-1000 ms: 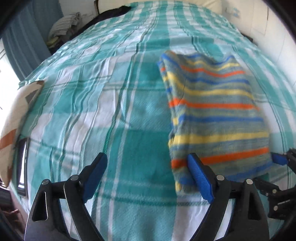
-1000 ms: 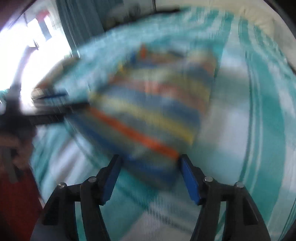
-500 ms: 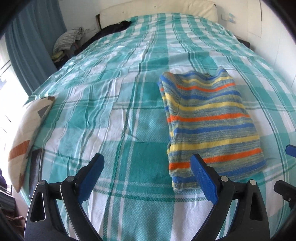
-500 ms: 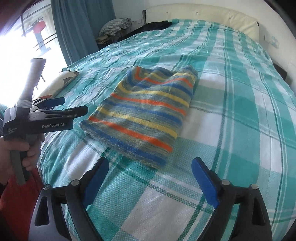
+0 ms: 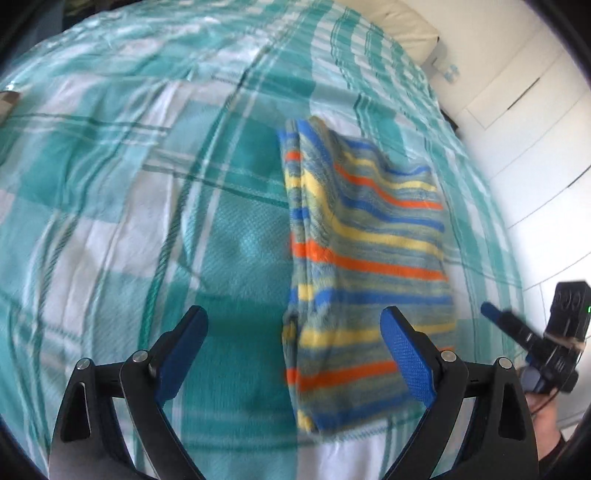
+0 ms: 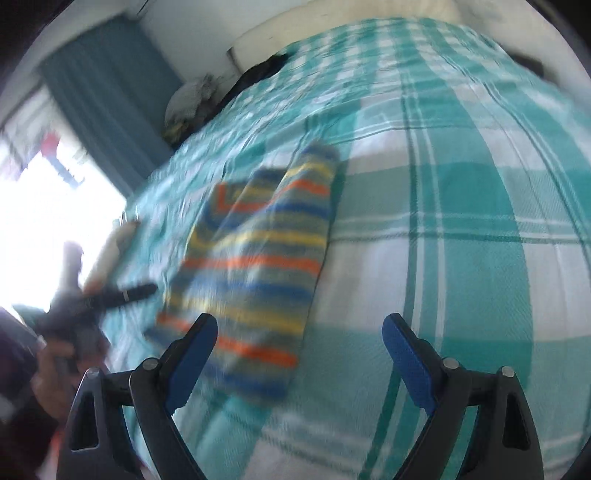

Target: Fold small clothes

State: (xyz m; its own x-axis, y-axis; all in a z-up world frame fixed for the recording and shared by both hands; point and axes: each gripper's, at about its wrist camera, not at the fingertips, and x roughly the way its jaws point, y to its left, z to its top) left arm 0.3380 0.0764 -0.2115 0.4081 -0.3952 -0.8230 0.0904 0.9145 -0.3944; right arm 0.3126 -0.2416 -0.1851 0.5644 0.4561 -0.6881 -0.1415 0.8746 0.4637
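Daylight everywhere, window (image 6: 55, 206) left of the right hand-held gripper (image 6: 299, 354) totally blown out. Both views motion-smeared, the bed (image 5: 110, 221) streaky, heavy fisheye bending and dark corners at edges.

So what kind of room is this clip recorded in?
Most likely a bedroom. The folded striped garment lies on a large bed covered with a teal and white checked bedspread, a cream headboard sits at the far end, and a teal curtain hangs beside a bright window.

The striped garment (image 5: 365, 266) looks like soft matt knit, the checked bedspread (image 5: 229, 258) a coarser woven cloth.
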